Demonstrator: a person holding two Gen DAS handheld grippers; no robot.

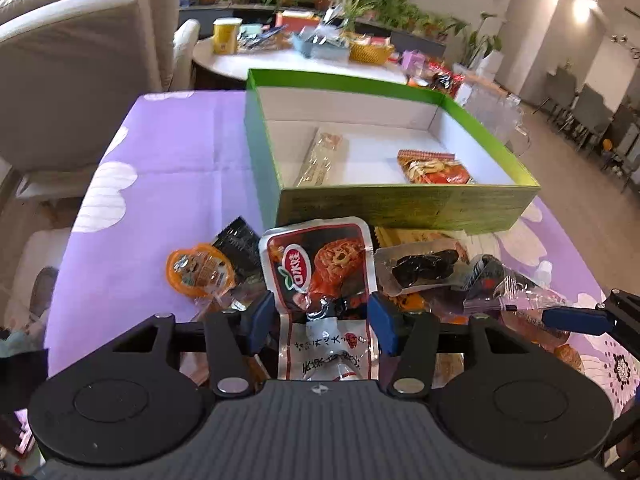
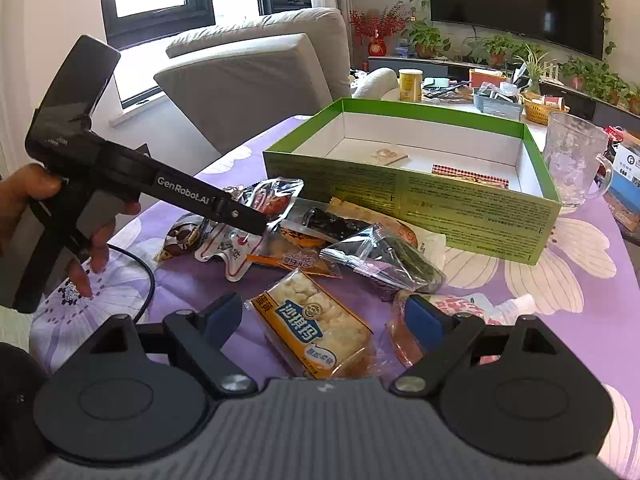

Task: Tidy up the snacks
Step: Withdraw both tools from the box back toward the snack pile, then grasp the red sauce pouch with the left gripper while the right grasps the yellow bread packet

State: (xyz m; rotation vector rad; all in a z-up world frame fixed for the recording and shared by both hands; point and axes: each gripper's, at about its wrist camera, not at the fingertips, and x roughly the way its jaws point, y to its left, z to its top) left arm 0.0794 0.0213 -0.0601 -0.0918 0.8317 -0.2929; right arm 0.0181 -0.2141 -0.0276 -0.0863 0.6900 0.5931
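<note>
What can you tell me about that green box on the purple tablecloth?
The green box is a wide, shallow, open-topped cardboard tray, green outside with small printed text on its near wall, plain white inside. It sits flat on the flowered purple tablecloth, behind the pile of loose snacks. Two packets lie on its floor: a long pale packet and an orange-red packet. A clear glass mug stands by one end. Neither gripper touches it.
</note>
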